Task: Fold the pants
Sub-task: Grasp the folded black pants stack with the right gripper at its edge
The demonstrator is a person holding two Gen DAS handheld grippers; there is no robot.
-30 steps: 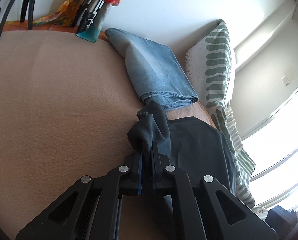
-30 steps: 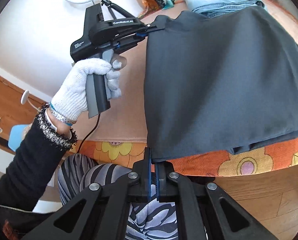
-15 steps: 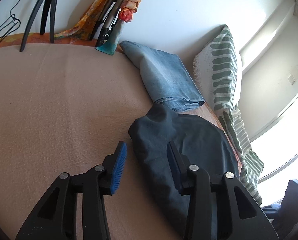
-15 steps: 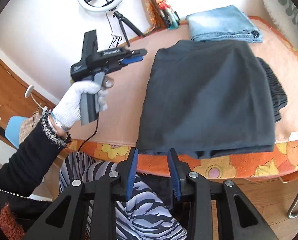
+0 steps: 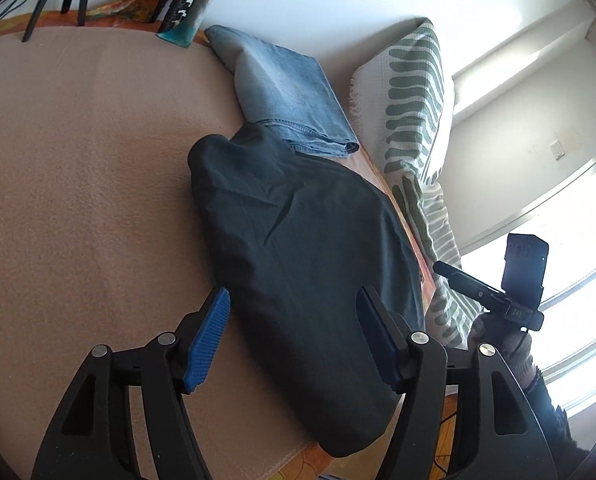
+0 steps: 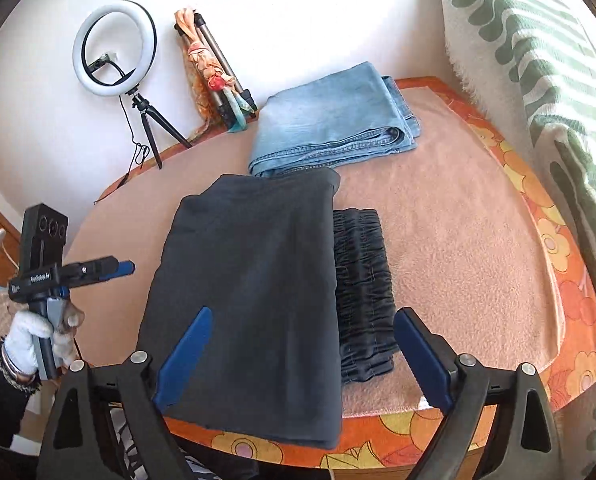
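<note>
The left gripper (image 5: 294,312) has its jaws apart, just opened, holding nothing; the dark pants (image 5: 298,272) lie below and between its blue pads (image 5: 206,340) without being pressed. The right gripper (image 6: 302,344) stands with its jaws spread wide, also just opened, and empty (the cloth sits under the gap, untouched by either pad).

The pants lie folded flat on the counter (image 6: 458,240), their near edge hanging a little over the front rim. A gathered waistband (image 6: 362,280) shows from under the top layer on the right side. The far end of the pants overlaps the edge of folded blue jeans (image 6: 334,124), which lie near the wall.

In the right wrist view a gloved hand (image 6: 38,336) holds the left gripper off the counter's left edge. A ring light (image 6: 114,44) on a small tripod stands at the back. A green-patterned cloth (image 6: 538,60) hangs along the right side.
</note>
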